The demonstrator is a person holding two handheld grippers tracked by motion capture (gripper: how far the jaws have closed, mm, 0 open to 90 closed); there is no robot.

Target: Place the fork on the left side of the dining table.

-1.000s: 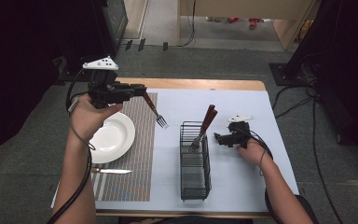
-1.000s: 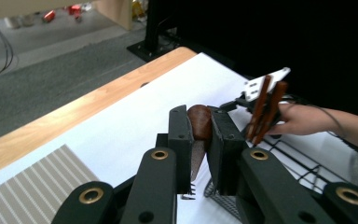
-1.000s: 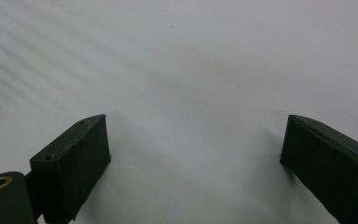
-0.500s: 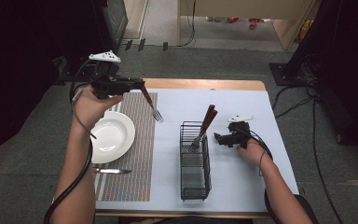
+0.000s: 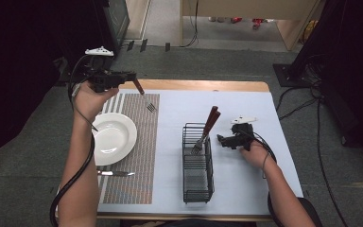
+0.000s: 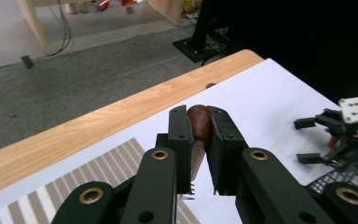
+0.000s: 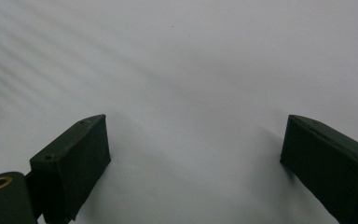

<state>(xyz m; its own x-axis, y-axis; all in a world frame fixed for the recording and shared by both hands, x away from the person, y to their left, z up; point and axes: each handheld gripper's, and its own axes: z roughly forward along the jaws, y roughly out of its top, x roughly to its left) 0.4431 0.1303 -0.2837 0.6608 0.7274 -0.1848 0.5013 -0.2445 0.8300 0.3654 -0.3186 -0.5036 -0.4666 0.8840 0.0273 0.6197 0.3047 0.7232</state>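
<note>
Your left claw (image 5: pixel 131 78) is clamped on the brown handle of a fork (image 5: pixel 144 97), held in the air above the far left corner of the surface (image 5: pixel 246 101); the tines point down and toward the striped mat (image 5: pixel 139 156), over its far edge; in the left gripper view the rounded handle end (image 6: pixel 198 122) sits pinched between the two jaws, tines just visible below them; compared with a second ago, you have carried the fork farther back and to the left, away from the rack and higher over the far end of the mat, and half a second ago it was already most of the way there; your right claw (image 5: pixel 222 140) rests on the surface just right of the wire rack (image 5: pixel 197 163), jaws spread wide with nothing between them, as the right gripper view shows over the plain white covering; it has not shifted across the three moments; the white plate (image 5: pixel 113 138) lies on the left part of the mat, unchanged; a knife (image 5: pixel 116 173) lies on the mat near you, just below the plate, also unchanged; two more brown-handled utensils (image 5: pixel 208 130) stand tilted in the far end of the rack, handles leaning up and to the right, as before
</note>
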